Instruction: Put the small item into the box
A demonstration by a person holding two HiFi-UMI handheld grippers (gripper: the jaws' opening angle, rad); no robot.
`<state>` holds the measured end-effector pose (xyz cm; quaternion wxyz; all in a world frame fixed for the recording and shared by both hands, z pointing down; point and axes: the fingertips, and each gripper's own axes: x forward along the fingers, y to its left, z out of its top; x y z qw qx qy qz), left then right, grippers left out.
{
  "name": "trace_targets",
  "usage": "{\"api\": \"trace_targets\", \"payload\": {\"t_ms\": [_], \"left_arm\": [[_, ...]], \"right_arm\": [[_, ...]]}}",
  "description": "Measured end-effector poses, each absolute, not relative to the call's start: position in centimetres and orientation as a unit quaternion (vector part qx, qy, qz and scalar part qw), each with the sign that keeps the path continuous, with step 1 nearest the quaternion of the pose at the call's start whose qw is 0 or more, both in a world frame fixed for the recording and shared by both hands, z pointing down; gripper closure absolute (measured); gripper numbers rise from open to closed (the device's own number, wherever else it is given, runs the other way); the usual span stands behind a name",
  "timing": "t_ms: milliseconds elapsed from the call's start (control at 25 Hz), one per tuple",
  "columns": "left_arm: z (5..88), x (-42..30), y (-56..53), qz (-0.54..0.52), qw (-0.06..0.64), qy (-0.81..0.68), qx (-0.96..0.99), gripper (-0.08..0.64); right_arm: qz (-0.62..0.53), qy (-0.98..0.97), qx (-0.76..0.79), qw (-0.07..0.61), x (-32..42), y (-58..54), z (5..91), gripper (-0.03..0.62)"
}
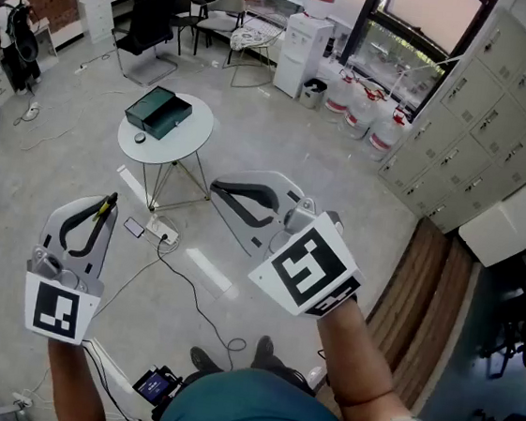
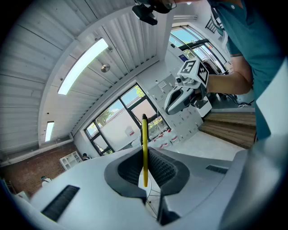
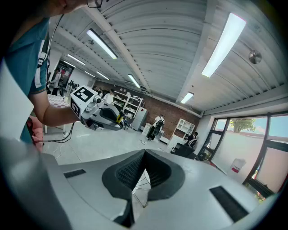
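A thin yellow pen-like item (image 1: 105,209) is clamped in my left gripper (image 1: 109,201), low at the left of the head view. In the left gripper view the yellow item (image 2: 144,148) stands upright between the shut jaws and sticks out past them. My right gripper (image 1: 216,188) is held at mid-frame, shut with nothing in it; the right gripper view shows its pads (image 3: 135,168) pressed together. An open dark green box (image 1: 160,113) lies on a round white table (image 1: 191,143), well beyond both grippers. A small dark object (image 1: 140,138) rests beside the box.
On the floor under the table lie a power strip (image 1: 162,233), a phone (image 1: 135,227) and cables. Water jugs (image 1: 359,110) and grey lockers (image 1: 500,119) line the far right. Chairs (image 1: 152,27) stand at the back. A wooden step (image 1: 430,280) is at the right.
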<state>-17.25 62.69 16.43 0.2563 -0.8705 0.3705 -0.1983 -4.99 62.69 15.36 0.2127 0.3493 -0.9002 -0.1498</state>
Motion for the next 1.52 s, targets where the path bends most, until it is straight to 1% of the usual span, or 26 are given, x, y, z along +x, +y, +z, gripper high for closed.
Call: {"api": "trace_targets", "payload": {"t_ms": [440, 600, 1000, 1240, 1520], "left_arm": [[17.2, -18.9, 63.8, -0.196, 0.264, 0.360, -0.873, 0.522], [17.5, -20.0, 63.5, -0.194, 0.257, 0.360, -0.876, 0.522], [17.8, -24.4, 62.2, -0.187, 0.261, 0.353, -0.879, 0.522], [19.0, -25.4, 59.1, -0.195, 0.254, 0.365, -0.874, 0.522], [18.2, -21.9, 52.3, -0.222, 0.260, 0.384, -0.858, 0.522]], "right_arm": [[-0.147, -0.898, 0.354, 0.217, -7.0, 64.0, 16.3, 0.555], [-0.145, -0.898, 0.357, 0.212, -8.0, 63.7, 16.3, 0.554], [-0.141, -0.897, 0.368, 0.201, -12.3, 62.5, 16.2, 0.552], [-0.140, -0.903, 0.354, 0.199, -13.3, 58.6, 17.3, 0.552], [-0.138, -0.920, 0.318, 0.180, -10.3, 50.3, 16.6, 0.553]]}}
